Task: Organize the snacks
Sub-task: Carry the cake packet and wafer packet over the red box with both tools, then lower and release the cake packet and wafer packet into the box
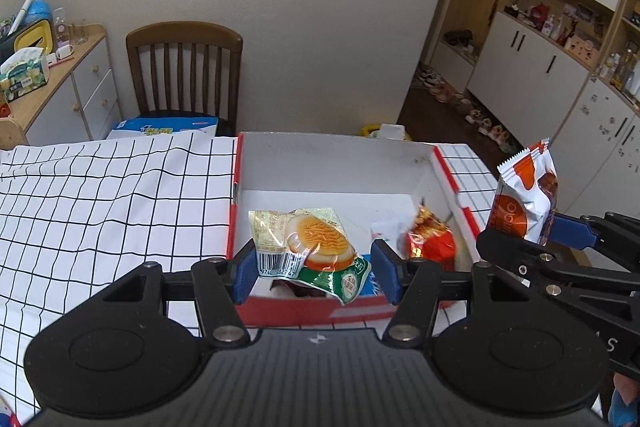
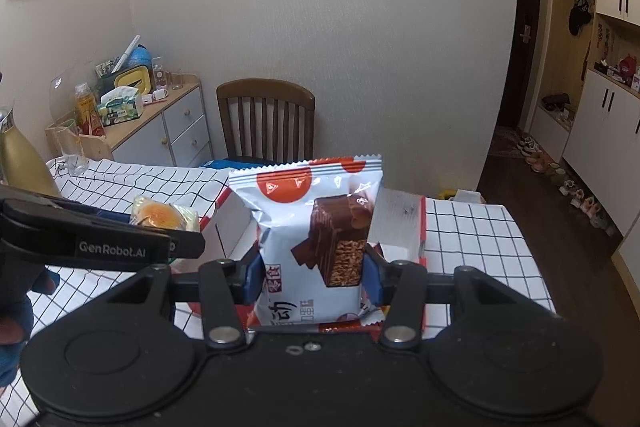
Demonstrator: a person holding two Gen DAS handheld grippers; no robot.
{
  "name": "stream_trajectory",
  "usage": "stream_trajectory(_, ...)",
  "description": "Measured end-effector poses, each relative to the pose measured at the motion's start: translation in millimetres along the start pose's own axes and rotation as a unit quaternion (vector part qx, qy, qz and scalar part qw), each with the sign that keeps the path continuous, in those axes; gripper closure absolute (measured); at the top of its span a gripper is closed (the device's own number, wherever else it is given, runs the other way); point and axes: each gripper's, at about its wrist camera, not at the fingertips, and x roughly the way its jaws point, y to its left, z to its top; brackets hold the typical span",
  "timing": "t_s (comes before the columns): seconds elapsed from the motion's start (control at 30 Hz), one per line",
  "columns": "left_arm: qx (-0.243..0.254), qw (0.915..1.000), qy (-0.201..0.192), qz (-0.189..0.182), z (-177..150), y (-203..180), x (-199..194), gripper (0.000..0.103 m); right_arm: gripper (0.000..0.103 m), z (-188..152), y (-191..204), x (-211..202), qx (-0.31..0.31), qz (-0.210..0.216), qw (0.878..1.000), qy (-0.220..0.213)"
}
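Observation:
A red-and-white cardboard box (image 1: 336,155) sits open on the checked tablecloth. My left gripper (image 1: 316,267) is over its near edge, shut on a clear egg snack packet (image 1: 312,243) with a green end. A red snack packet (image 1: 430,239) lies in the box at right. My right gripper (image 2: 314,277) is shut on a white-and-orange chocolate wafer packet (image 2: 312,227), held upright at the box's right side; it also shows in the left wrist view (image 1: 524,199). The egg packet also shows in the right wrist view (image 2: 164,215).
A wooden chair (image 1: 186,67) stands behind the table with a blue-white package (image 1: 168,127) on its seat. A drawer cabinet (image 1: 60,87) with clutter is at left. A glass (image 2: 74,147) and a gold bottle (image 2: 20,159) stand at the table's left end. Cupboards and shoes line the right.

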Motion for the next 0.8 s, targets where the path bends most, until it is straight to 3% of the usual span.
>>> stream_trajectory(0.3, -0.004, 0.9996, 0.009, 0.025, 10.8, 9.7, 28.6, 0.044, 0.056, 7.8, -4.7, 41.1, 0.008, 0.008, 1.0, 0.016)
stream_trajectory(0.8, -0.007, 0.9985, 0.033, 0.043, 17.6, 19.4, 60.6, 0.044, 0.055, -4.7, -4.8, 111.9, 0.006, 0.006, 0.997, 0.082)
